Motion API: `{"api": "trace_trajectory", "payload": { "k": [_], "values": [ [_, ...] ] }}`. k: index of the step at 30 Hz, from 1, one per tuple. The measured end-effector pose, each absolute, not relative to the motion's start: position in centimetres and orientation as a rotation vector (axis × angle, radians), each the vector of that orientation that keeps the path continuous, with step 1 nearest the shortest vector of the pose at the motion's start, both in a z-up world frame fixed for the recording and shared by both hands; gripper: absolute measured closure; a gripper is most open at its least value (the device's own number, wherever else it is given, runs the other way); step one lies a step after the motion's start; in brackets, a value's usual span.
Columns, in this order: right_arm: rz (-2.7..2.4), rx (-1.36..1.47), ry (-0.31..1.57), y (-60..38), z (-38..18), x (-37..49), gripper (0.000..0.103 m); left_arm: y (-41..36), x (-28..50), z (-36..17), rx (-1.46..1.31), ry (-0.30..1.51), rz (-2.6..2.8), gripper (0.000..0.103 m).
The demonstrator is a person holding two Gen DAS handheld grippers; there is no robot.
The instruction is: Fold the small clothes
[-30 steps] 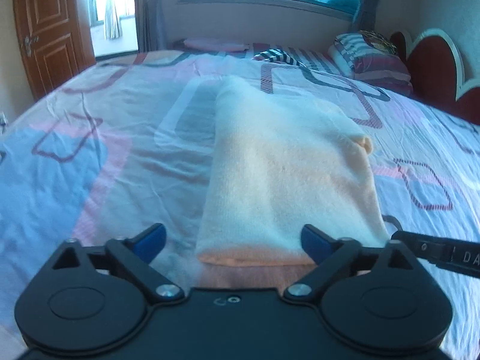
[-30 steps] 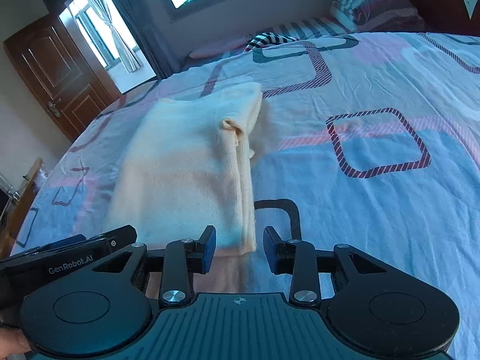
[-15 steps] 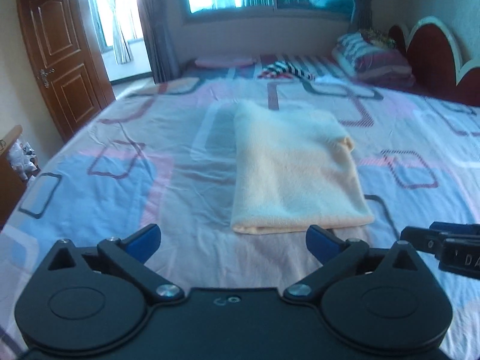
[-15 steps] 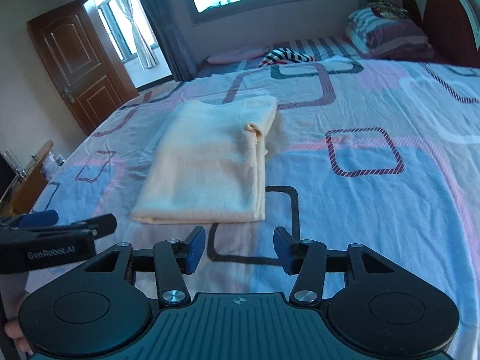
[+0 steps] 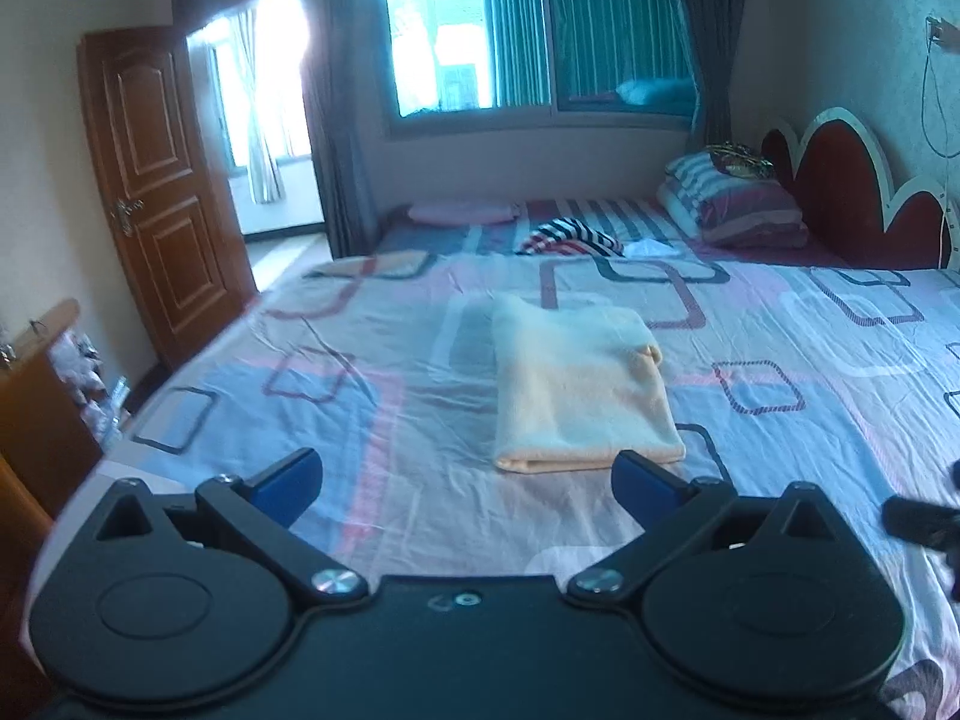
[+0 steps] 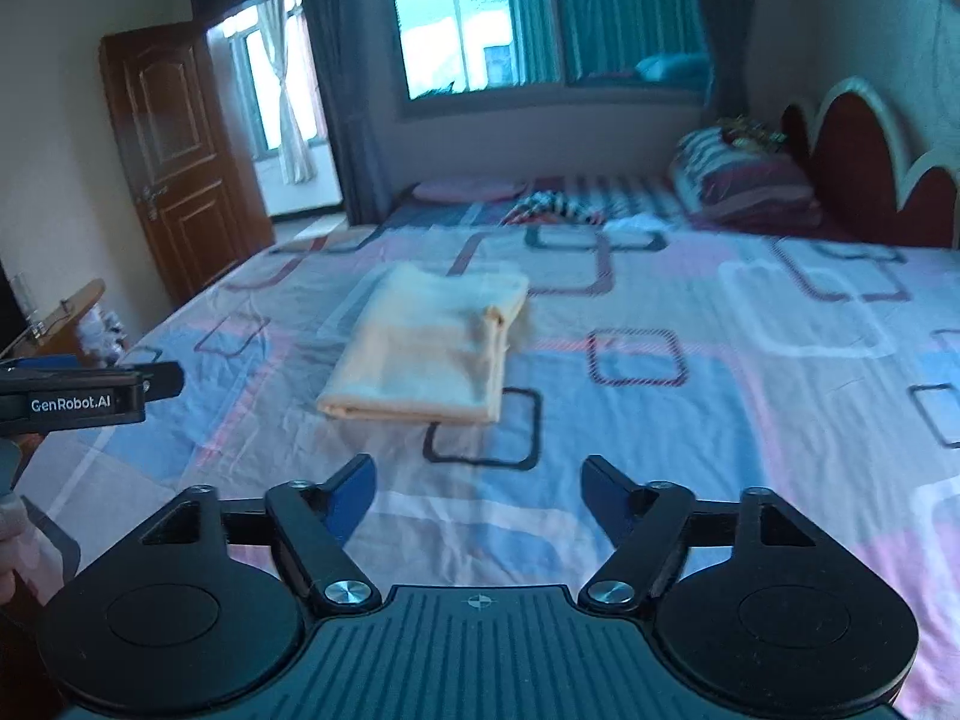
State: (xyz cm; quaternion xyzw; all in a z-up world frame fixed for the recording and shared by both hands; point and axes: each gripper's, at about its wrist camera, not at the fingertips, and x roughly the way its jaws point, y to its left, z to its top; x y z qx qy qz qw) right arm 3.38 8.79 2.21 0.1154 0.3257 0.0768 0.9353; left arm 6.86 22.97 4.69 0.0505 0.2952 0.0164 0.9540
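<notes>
Both grippers have pulled back from the folded cloth (image 5: 579, 384) on the bed (image 5: 810, 420); left gripper (image 5: 465, 480) spread empty, right gripper (image 6: 477, 495) just opened (nothing between). Fold apparently finished; next, fetch another garment.

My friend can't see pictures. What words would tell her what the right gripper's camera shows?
A folded pale yellow cloth lies on a bed with a pink and blue sheet. The right gripper is open and empty in front. The left gripper pokes in at the left edge.
</notes>
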Motion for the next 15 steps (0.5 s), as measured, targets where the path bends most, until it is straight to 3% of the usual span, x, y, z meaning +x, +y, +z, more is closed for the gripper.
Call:
{"api": "trace_trajectory", "payload": {
  "k": [4, 15],
  "values": [
    [0.058, 0.182, 0.557, 8.8, 5.2, 1.0, 0.001, 23.6, 5.4, 6.7, 0.048, 0.623, 0.046, 0.001],
    [0.092, 0.199, 0.442, 7.9, 8.1, -1.0, 0.0, 22.9, 2.2, 8.6, 0.005, 0.64, 0.128, 0.001]
  ]
}}
